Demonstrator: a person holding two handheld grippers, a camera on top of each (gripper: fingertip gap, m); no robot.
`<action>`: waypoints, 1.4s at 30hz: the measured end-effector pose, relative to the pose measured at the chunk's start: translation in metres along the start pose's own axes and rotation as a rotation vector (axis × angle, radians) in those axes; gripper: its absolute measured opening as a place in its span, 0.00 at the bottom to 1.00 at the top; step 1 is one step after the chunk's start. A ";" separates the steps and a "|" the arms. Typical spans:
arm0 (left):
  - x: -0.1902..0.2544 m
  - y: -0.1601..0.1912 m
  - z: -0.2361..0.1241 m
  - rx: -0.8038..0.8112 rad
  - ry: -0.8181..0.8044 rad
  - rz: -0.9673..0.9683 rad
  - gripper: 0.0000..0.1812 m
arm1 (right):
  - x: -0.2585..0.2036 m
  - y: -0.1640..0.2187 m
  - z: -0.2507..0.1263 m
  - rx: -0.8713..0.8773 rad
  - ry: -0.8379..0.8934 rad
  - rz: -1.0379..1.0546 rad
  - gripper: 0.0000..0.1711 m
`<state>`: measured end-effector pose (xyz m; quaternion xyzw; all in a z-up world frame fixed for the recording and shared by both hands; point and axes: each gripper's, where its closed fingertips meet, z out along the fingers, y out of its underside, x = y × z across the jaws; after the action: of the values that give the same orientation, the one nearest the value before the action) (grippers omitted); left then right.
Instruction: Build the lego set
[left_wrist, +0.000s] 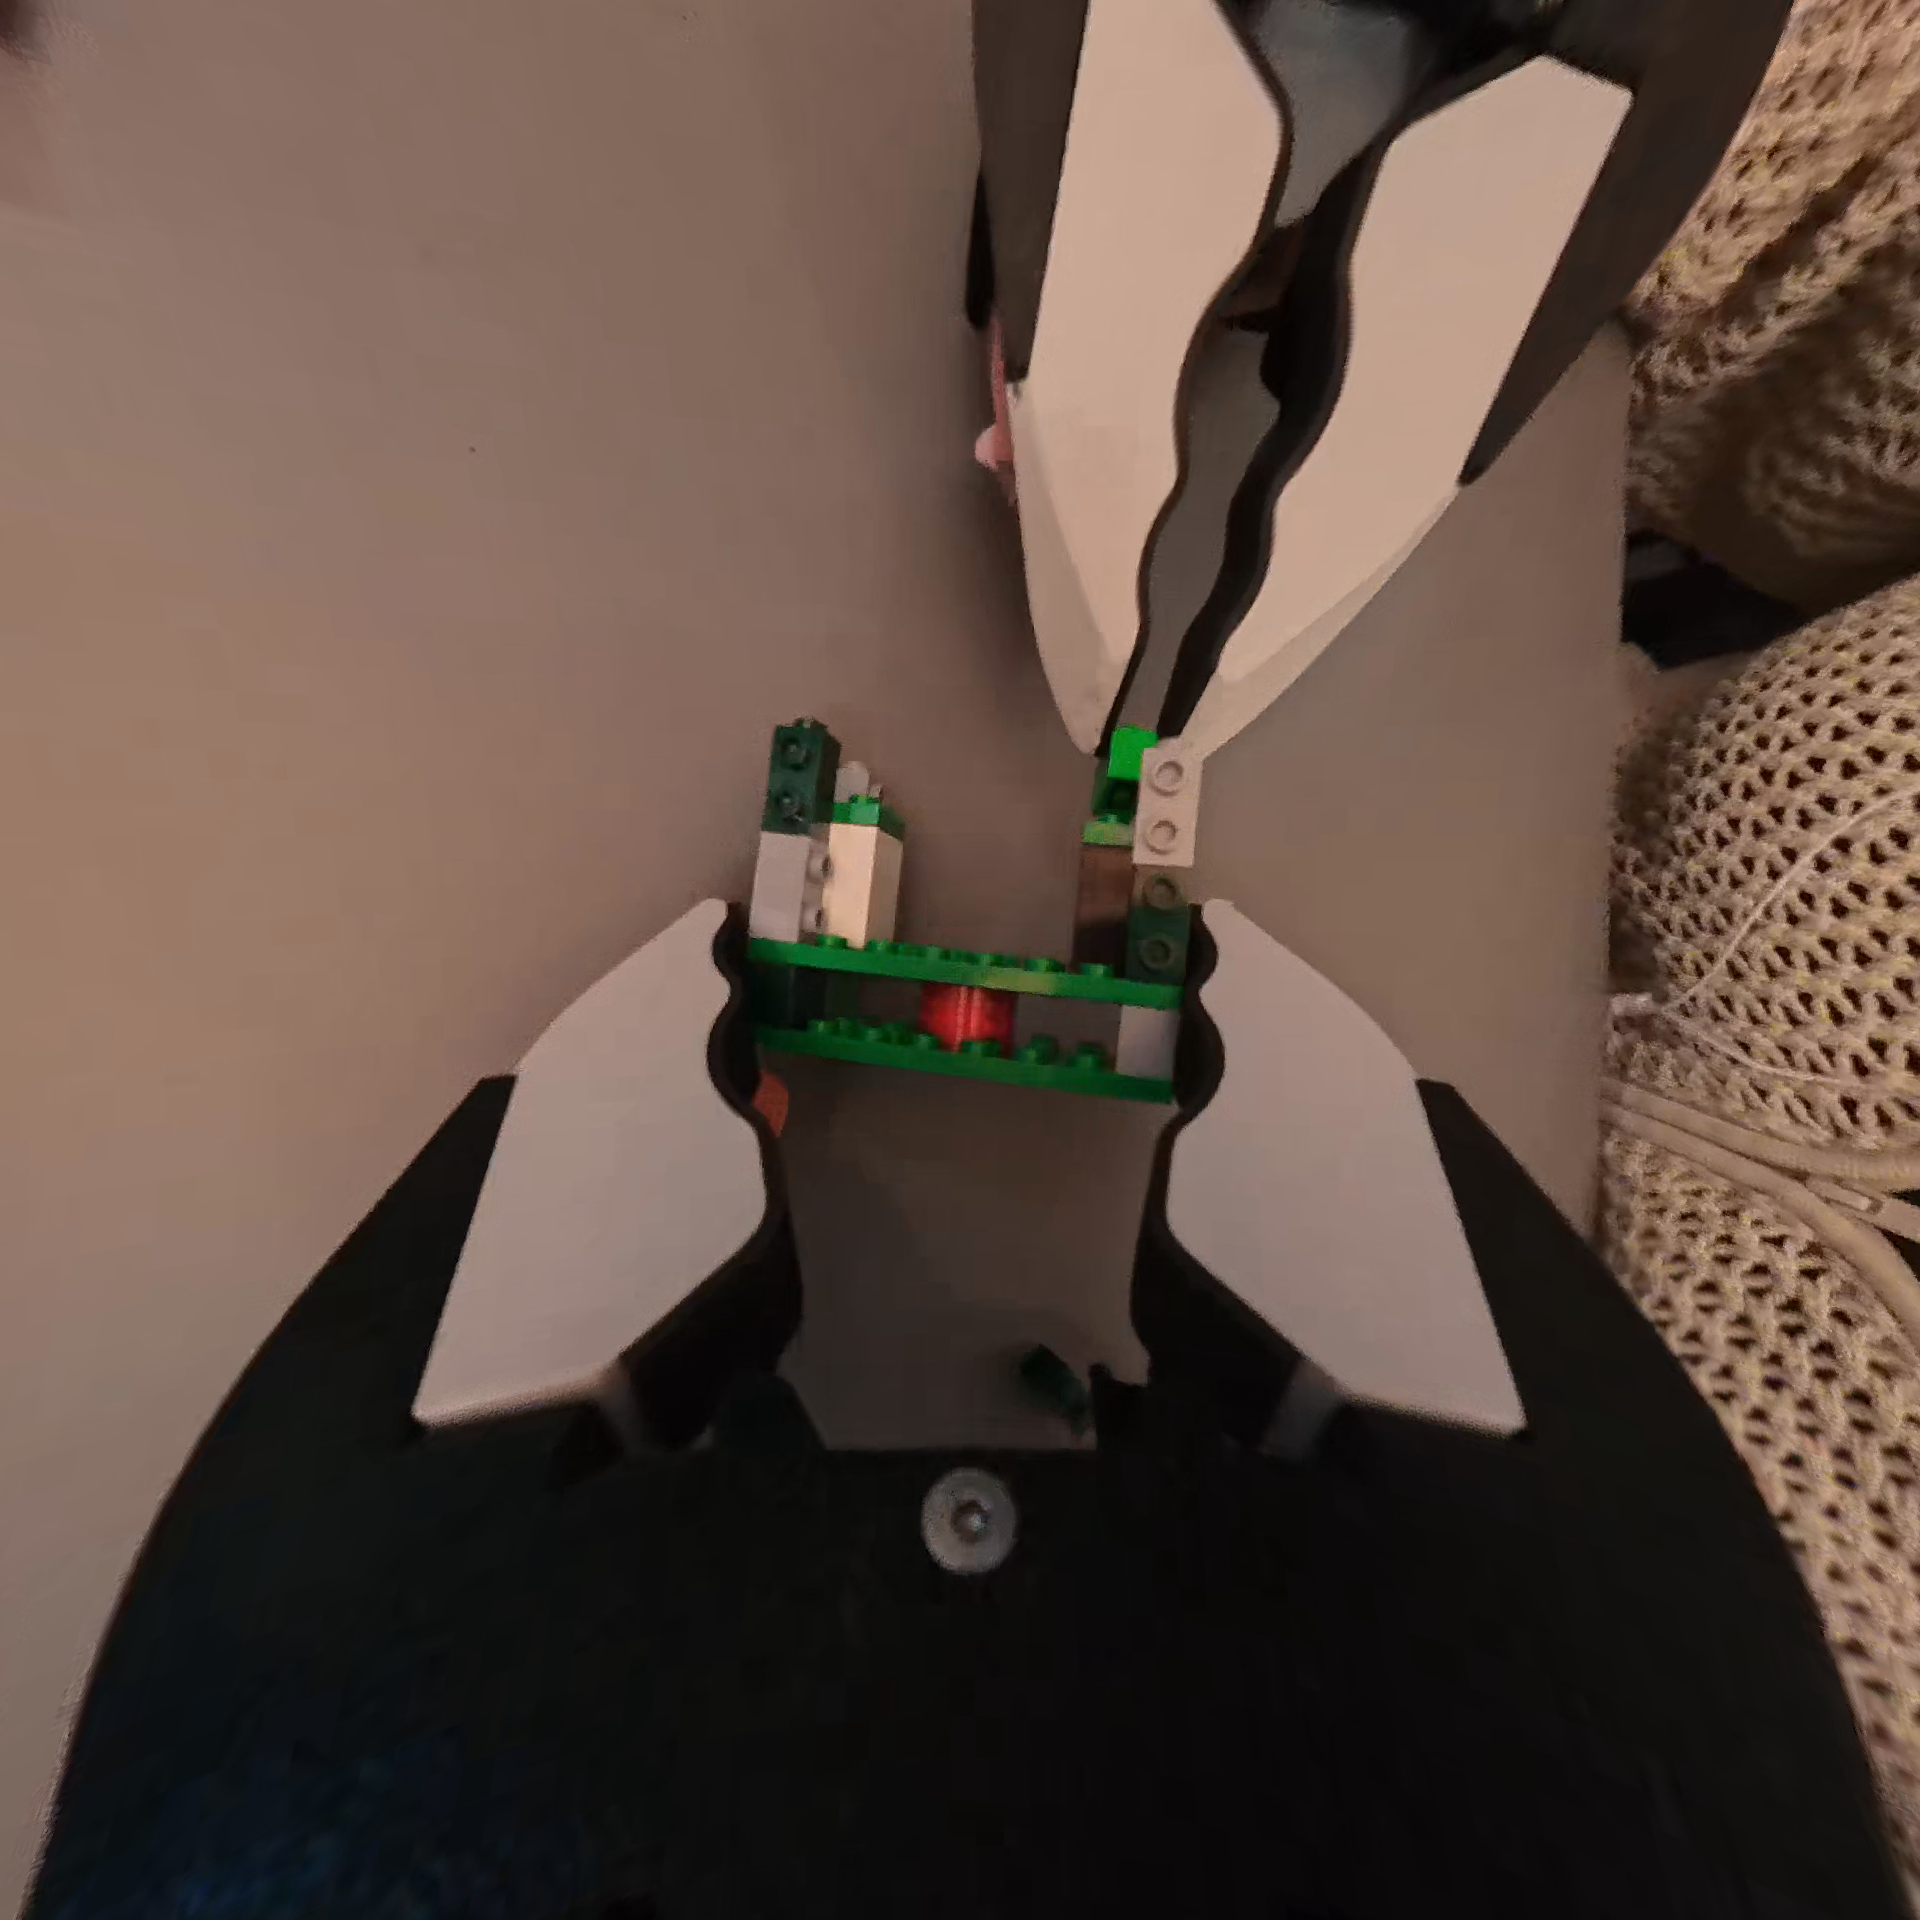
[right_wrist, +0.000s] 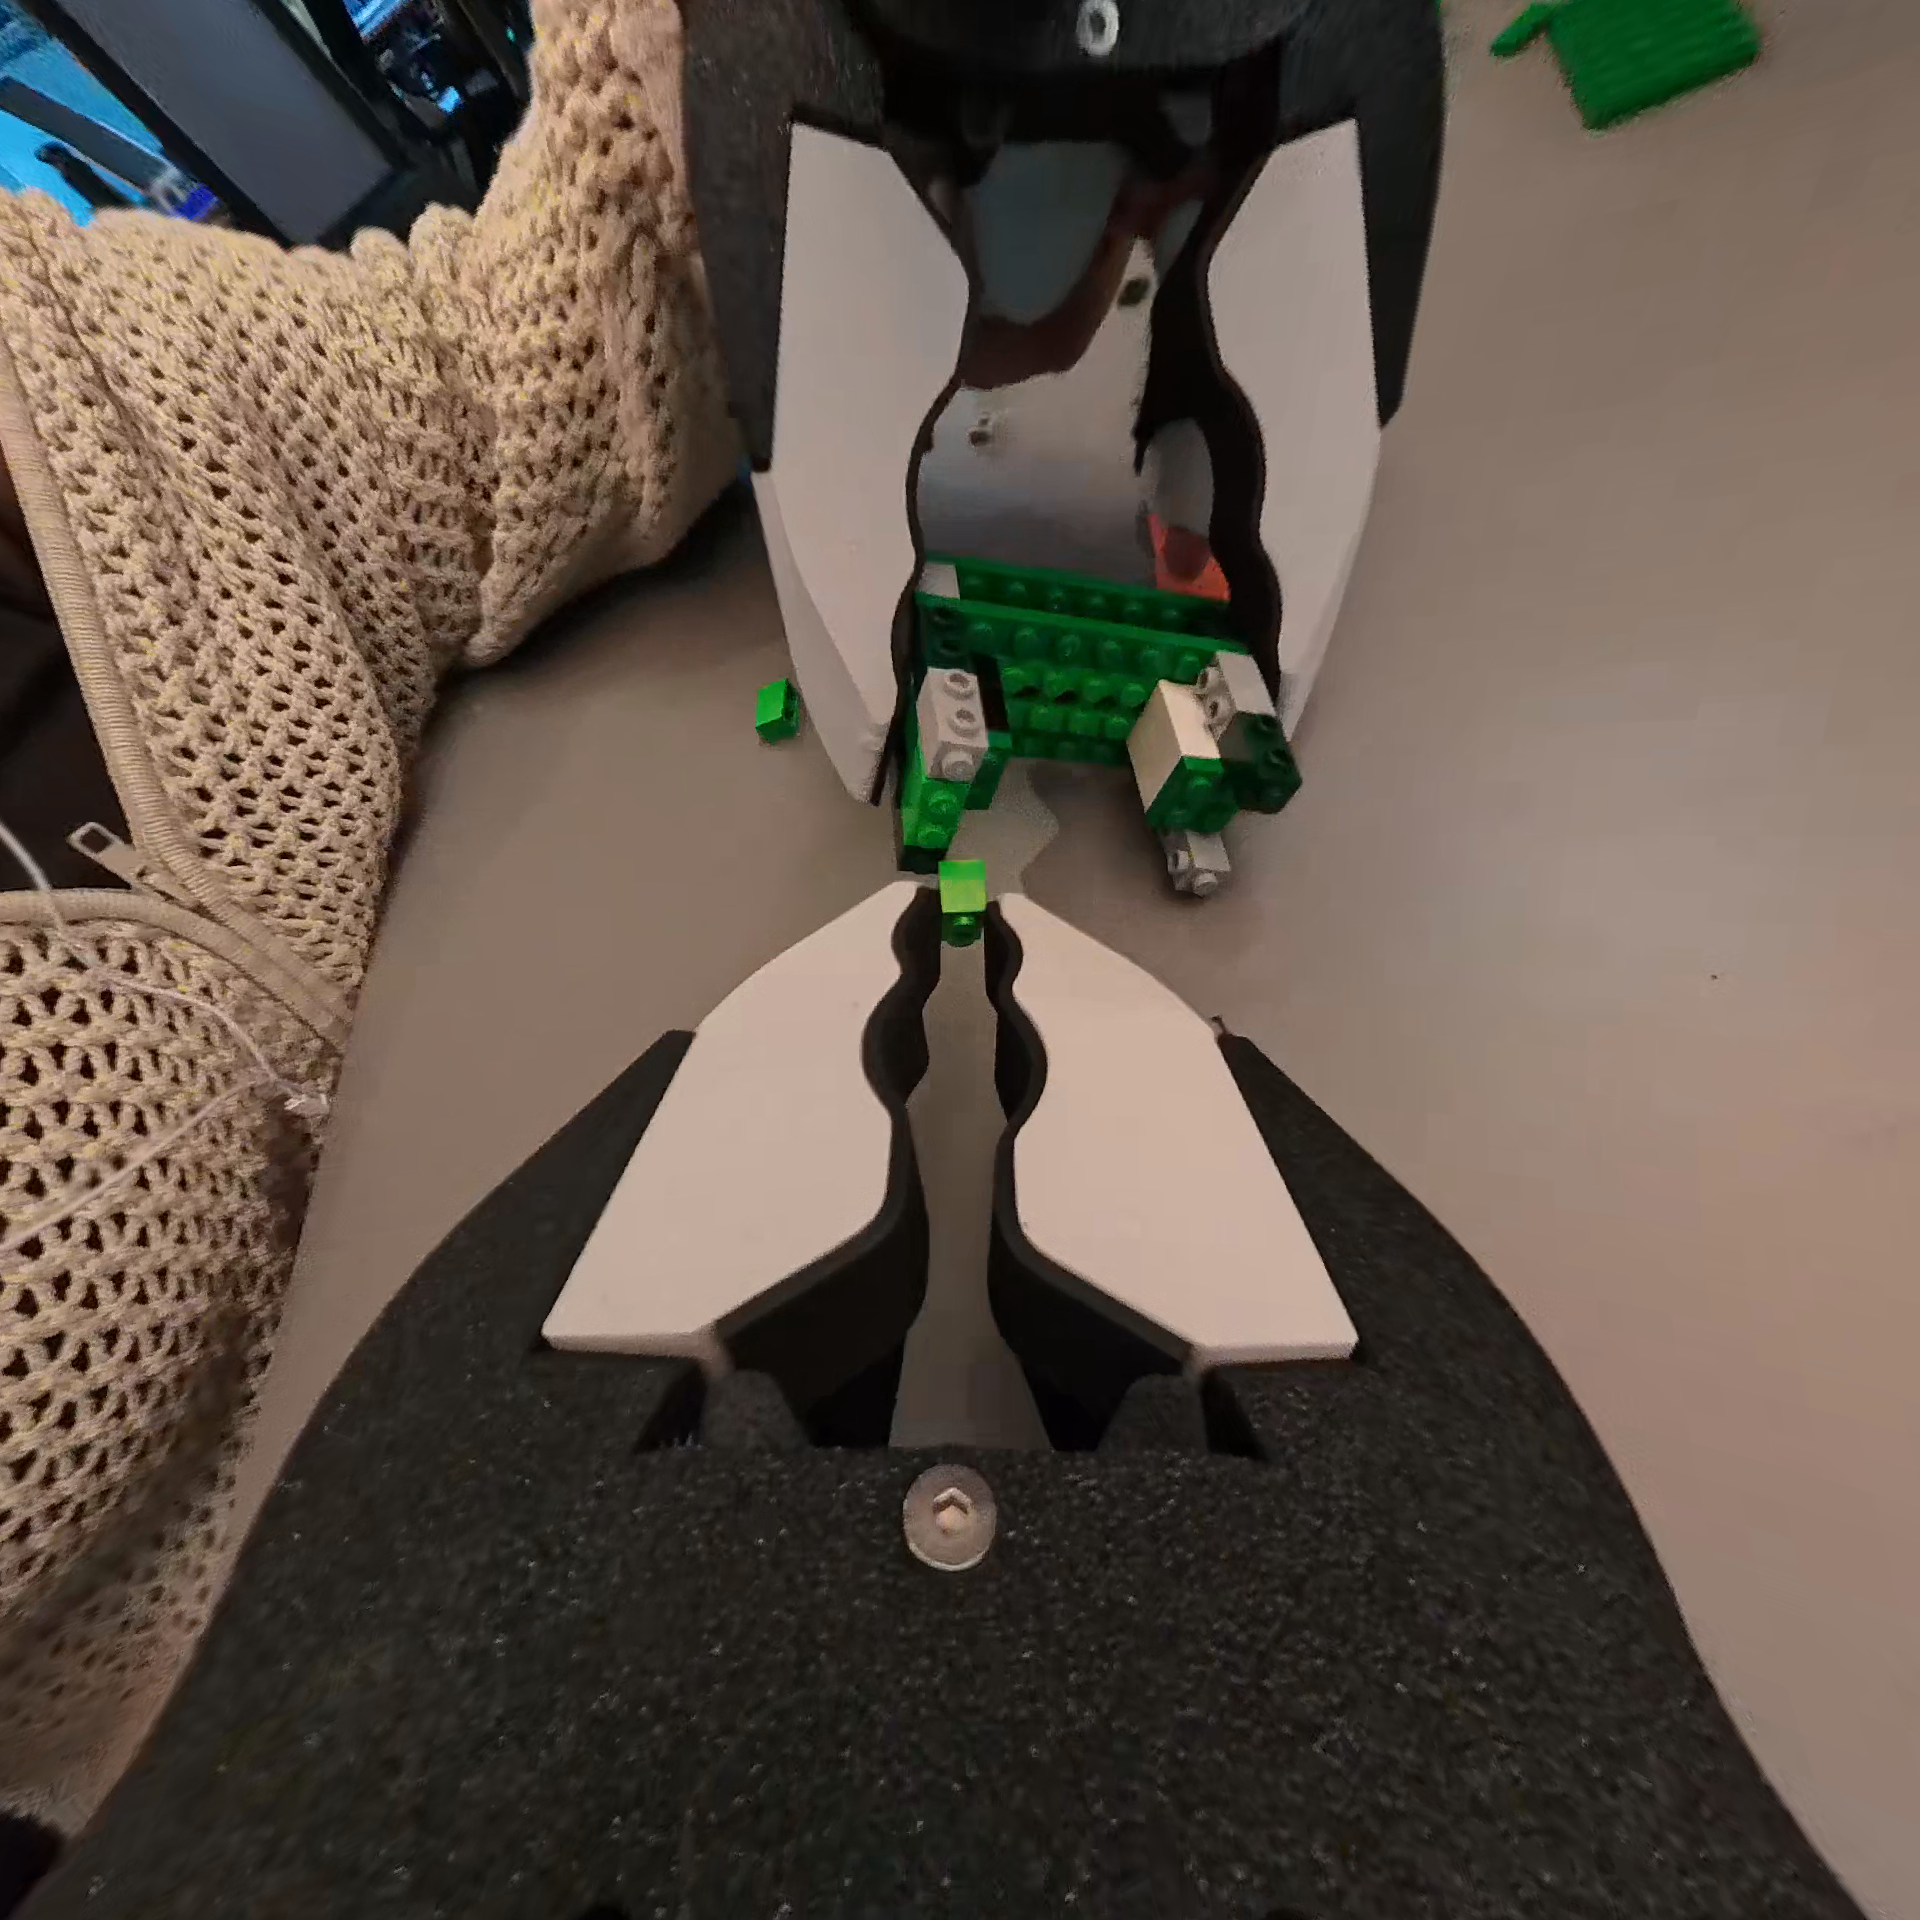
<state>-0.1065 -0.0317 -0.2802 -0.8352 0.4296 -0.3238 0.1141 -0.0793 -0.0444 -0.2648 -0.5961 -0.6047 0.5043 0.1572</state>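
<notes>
The left gripper (left_wrist: 961, 1023) is nearest to its camera, and its fingers (left_wrist: 1210, 997) are clamped on the two ends of the half-built model (left_wrist: 966, 977), across its two long green plates. I think this hold keeps the model steady above the worktop (left_wrist: 416, 520), so that a new piece can be pressed on without the model sliding.

In the right wrist view, the right gripper (right_wrist: 961, 914) has its fingers (right_wrist: 1023, 940) almost together, pinching a small green brick (right_wrist: 961, 896) at the very tips. The brick is just beside the top of the model's green and grey column (left_wrist: 1148, 852); whether it already touches, I cannot tell. The step seems to be adding this brick to that column, and the tip grasp leaves its underside free for the studs.

Further out, a second column (left_wrist: 821, 842) of white and dark green pieces stands on the other end of the model. One loose green piece (right_wrist: 777, 710) lies on the worktop close to the left gripper, and a ribbed green part (right_wrist: 1631, 57) lies well apart. A knitted beige sleeve (right_wrist: 260, 520) rests along the worktop's edge.
</notes>
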 end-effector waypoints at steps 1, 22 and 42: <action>-0.001 0.001 0.000 -0.024 0.001 0.019 0.43 | 0.000 0.000 0.000 -0.004 -0.009 0.015 0.04; -0.005 0.008 -0.001 -0.123 -0.092 0.108 0.43 | -0.006 -0.007 -0.001 0.051 -0.051 0.058 0.04; -0.005 0.003 0.000 -0.048 -0.072 0.087 0.43 | -0.007 -0.011 -0.003 0.088 0.004 0.012 0.04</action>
<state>-0.1100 -0.0298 -0.2839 -0.8292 0.4690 -0.2779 0.1232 -0.0818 -0.0465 -0.2517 -0.5932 -0.5781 0.5300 0.1817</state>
